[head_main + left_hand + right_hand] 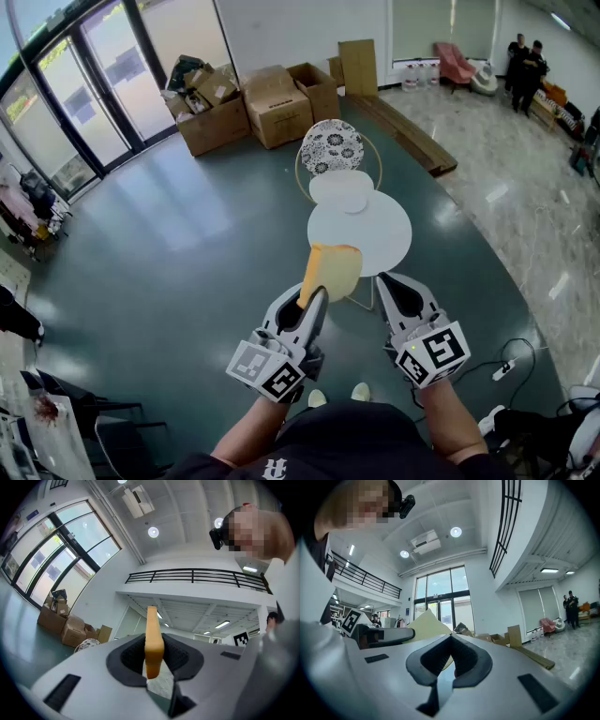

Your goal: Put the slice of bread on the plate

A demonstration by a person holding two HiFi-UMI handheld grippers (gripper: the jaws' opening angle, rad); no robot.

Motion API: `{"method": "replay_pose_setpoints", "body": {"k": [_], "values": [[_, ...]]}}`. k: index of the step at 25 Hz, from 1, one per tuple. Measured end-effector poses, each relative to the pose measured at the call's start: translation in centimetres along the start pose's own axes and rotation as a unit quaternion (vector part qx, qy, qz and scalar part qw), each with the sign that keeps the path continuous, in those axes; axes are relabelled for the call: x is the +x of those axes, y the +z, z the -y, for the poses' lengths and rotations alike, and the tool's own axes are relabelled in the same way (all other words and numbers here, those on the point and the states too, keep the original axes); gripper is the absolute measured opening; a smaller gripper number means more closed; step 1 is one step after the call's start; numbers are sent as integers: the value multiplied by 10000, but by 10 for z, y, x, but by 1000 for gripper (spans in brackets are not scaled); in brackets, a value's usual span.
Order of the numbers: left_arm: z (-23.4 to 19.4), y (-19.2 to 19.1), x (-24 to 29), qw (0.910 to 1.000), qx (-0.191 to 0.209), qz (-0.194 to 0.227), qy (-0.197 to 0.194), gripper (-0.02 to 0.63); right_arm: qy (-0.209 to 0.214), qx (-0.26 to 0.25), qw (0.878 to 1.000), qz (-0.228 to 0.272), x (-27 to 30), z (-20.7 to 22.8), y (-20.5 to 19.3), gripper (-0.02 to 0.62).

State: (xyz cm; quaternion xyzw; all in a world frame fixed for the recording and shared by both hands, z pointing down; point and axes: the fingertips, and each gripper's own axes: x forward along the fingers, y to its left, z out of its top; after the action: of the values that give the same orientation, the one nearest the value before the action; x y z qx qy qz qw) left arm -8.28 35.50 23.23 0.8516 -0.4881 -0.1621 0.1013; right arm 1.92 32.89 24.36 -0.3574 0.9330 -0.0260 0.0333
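In the head view my left gripper (312,298) is shut on the lower edge of a slice of bread (331,270), which stands upright in the air just in front of a round white table (375,239). A smaller white disc, apparently the plate (336,187), lies at the table's far side. My right gripper (394,286) hovers beside the bread, jaws together with nothing between them. The left gripper view shows the slice (152,620) edge-on between the pads of that gripper (154,656). In the right gripper view the bread (423,625) stands to the left of the right gripper (451,641).
A round patterned seat with a gold frame (331,147) stands behind the table. Cardboard boxes (253,108) are stacked by the glass doors (84,112). Wooden planks (412,141) lie on the floor to the right. People (525,66) stand far right, and a cable (506,366) trails near my feet.
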Motion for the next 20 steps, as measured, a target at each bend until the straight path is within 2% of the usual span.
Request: {"method": "replay_pose_setpoints", "body": {"k": [20], "values": [[-6, -9, 4, 9999, -29, -57, 78, 91, -123, 184, 9997, -43, -3, 11, -12, 8]]}}
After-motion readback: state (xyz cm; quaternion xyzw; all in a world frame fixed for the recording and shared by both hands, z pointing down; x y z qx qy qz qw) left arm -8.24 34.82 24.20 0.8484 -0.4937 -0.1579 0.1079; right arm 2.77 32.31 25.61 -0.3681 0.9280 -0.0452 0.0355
